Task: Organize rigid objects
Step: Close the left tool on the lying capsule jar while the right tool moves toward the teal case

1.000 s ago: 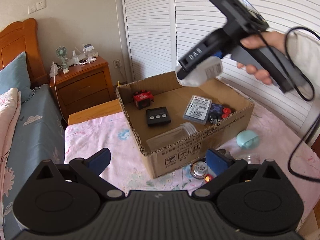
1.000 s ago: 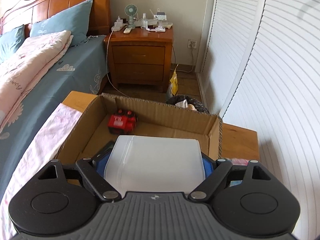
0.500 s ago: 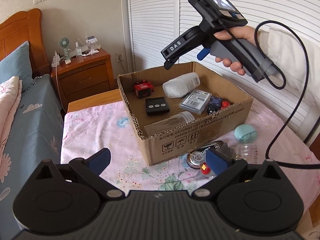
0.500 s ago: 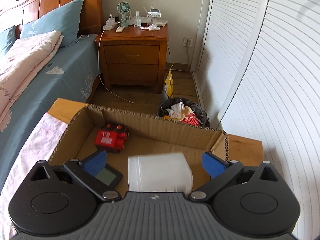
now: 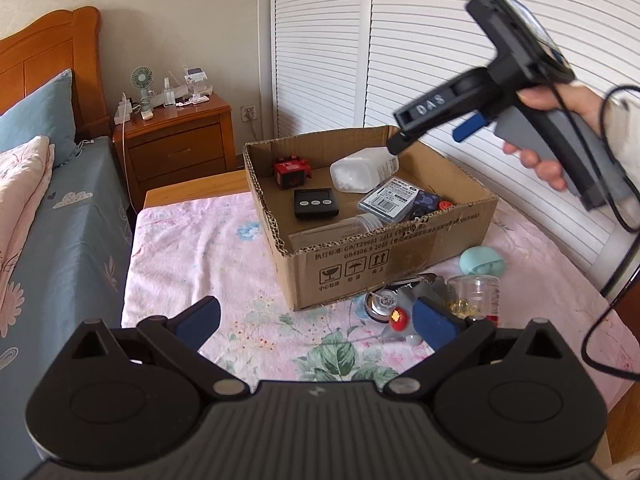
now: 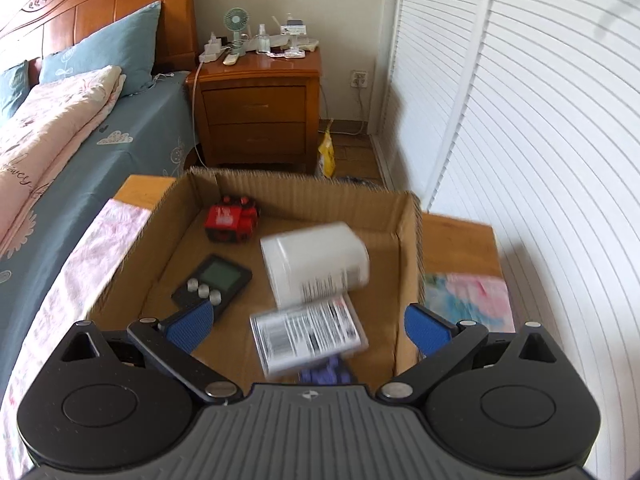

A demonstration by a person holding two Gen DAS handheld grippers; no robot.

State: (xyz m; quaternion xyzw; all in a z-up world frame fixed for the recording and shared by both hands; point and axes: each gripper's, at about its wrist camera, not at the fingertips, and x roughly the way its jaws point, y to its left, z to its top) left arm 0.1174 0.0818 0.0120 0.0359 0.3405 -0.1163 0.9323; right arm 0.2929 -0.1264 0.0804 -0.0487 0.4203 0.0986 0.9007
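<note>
A white plastic bottle [image 6: 316, 264] lies on its side inside the cardboard box [image 6: 304, 188], beside a red toy [image 6: 230, 219], a black timer [image 6: 212, 282] and a labelled packet [image 6: 308, 332]. My right gripper [image 6: 308, 326] hangs open above the box with nothing between its fingers. In the left wrist view the same bottle [image 5: 362, 168] rests in the box [image 5: 384, 264], and a hand holds the right gripper [image 5: 432, 120] above the box's far right corner. My left gripper [image 5: 316, 320] is open and empty over the floral cloth, in front of the box.
On the cloth in front of the box lie a round metal item [image 5: 382, 302], a clear jar [image 5: 476, 292] and a teal round object [image 5: 480, 262]. A bed [image 6: 80, 120] and a wooden nightstand [image 6: 260, 112] stand behind; white louvred doors [image 6: 520, 120] line the right.
The right gripper opened and let go of the white bottle, which dropped into the box. That gripper then pulled back and up from it. My left gripper drifted slightly.
</note>
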